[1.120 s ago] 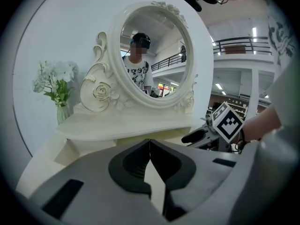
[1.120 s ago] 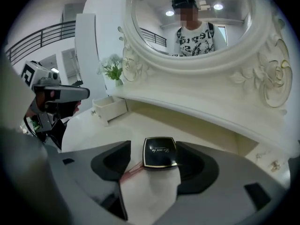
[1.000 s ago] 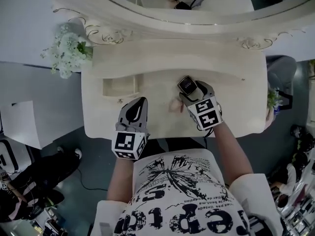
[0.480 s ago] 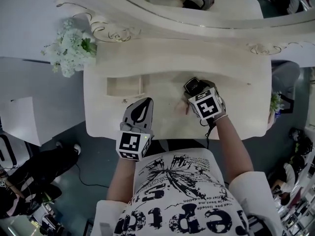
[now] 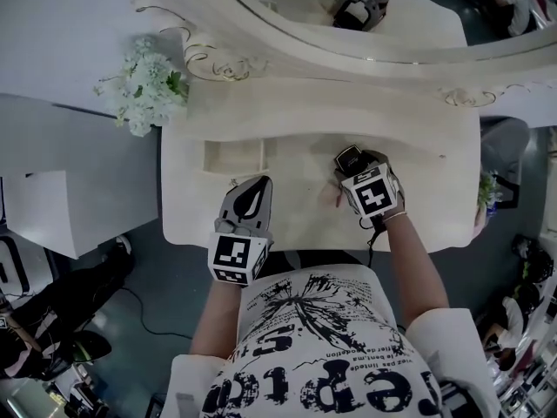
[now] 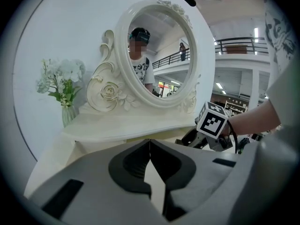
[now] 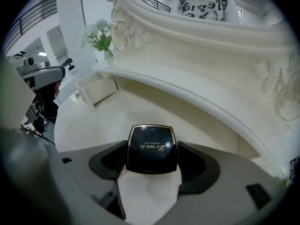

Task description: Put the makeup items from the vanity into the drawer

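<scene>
A black square compact (image 7: pixel 152 148) with gold script on its lid sits between the jaws of my right gripper (image 7: pixel 152 159), which is shut on it. In the head view that gripper (image 5: pixel 352 165) holds the compact (image 5: pixel 348 156) over the middle of the cream vanity top (image 5: pixel 296 220). The small drawer (image 5: pixel 233 156) stands open at the left, and the same drawer (image 7: pixel 96 89) appears far left in the right gripper view. My left gripper (image 5: pixel 253 185) hovers at the vanity's front edge, just below the drawer. Its jaws meet with nothing between them (image 6: pixel 150 144).
A vase of white flowers (image 5: pixel 148 90) stands at the vanity's back left corner. The oval mirror (image 5: pixel 348 16) with its carved frame rises along the back. A small green plant (image 5: pixel 486 190) sits off the right edge. The floor lies below the front edge.
The head view has drifted, so the vanity sits further right in the picture. Relative to the vanity both grippers have barely moved. The right one still holds the compact.
</scene>
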The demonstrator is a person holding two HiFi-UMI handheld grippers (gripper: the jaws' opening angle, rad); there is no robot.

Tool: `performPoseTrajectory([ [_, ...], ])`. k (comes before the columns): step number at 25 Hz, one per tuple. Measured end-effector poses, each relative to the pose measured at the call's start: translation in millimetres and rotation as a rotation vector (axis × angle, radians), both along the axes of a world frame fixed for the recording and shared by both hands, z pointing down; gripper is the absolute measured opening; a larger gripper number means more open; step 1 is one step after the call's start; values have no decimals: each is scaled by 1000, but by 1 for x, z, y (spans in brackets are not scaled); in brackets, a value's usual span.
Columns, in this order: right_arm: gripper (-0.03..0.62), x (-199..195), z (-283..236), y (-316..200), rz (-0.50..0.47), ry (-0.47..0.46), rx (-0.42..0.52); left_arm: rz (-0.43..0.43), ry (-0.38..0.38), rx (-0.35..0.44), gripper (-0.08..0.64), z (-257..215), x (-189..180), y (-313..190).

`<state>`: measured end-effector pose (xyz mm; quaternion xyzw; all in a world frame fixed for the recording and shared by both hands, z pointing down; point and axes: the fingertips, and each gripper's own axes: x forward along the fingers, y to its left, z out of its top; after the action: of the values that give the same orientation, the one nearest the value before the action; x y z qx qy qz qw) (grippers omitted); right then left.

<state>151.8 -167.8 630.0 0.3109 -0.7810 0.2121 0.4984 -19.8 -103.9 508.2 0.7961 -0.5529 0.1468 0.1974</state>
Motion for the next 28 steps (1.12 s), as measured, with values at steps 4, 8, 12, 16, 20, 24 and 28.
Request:
performPoseTrajectory([
  [4, 328, -12, -26, 14, 28, -45, 17, -4, 0, 4, 21, -10, -12, 7],
  [8, 328, -39, -53, 20, 7, -74, 57, -9, -7, 21, 20, -21, -32, 11],
  [12, 328, -84, -72, 29, -25, -124, 79, -10, -15, 42, 21, -29, -59, 16],
  [16, 328, -142, -85, 36, -77, -171, 84, -6, -28, 60, 21, -38, -92, 23],
  [20, 328, -194, -89, 41, -131, -184, 74, -30, -29, 66, 21, -41, -131, 28],
  [24, 328, -230, -84, 42, -149, -166, 40, -64, -30, 68, 21, -40, -166, 32],
  [28, 328, -252, -80, 43, -158, -154, 21, -88, -27, 61, 20, -39, -188, 38],
])
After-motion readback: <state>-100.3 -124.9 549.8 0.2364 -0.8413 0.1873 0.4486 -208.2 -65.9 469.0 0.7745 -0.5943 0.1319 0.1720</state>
